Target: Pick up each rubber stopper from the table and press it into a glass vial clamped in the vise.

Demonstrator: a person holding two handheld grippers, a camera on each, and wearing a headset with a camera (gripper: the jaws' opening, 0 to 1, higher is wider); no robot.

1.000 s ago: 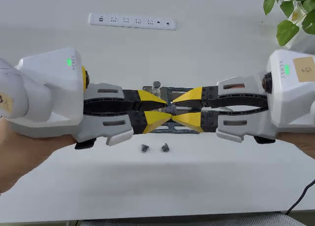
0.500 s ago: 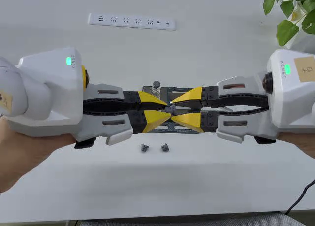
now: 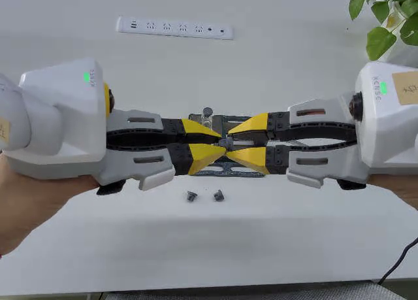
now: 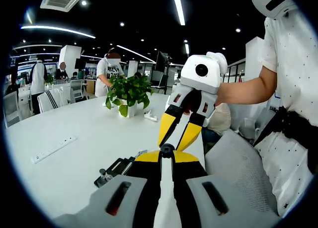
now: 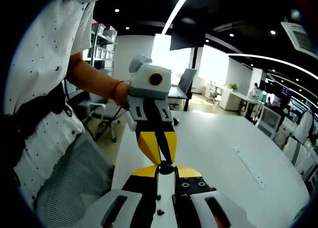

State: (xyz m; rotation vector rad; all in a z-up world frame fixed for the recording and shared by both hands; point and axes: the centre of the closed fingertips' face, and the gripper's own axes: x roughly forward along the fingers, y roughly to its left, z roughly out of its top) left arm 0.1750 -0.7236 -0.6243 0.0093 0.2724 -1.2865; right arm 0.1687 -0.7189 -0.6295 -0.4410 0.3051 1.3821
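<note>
Both hand-held grippers, left (image 3: pixel 221 144) and right (image 3: pixel 230 143), meet tip to tip, jaws together on one stopper (image 3: pixel 225 144) above the vise (image 3: pixel 219 122). If they release out of step, it could drop onto the counter (image 3: pixel 209 241) beside the loose stoppers (image 3: pixel 191 196). Since a second ago, the left hand-held gripper has risen slightly.

The vise (image 3: pixel 225 125) is sitting on the table (image 3: pixel 261 228), with a glass vial (image 3: pixel 208 114) standing at its back-left part. The left gripper (image 3: pixel 221 145) is reaching over the vise from its left and the right gripper (image 3: pixel 232 143) from its right — tips meeting at a rubber stopper (image 3: pixel 226 144) above its middle. Two loose stoppers (image 3: pixel 191 196) are lying side by side just in front of the vise. A power strip (image 3: pixel 175 27) is lying well behind it — a plant (image 3: pixel 385 19) is standing far to its back right.
</note>
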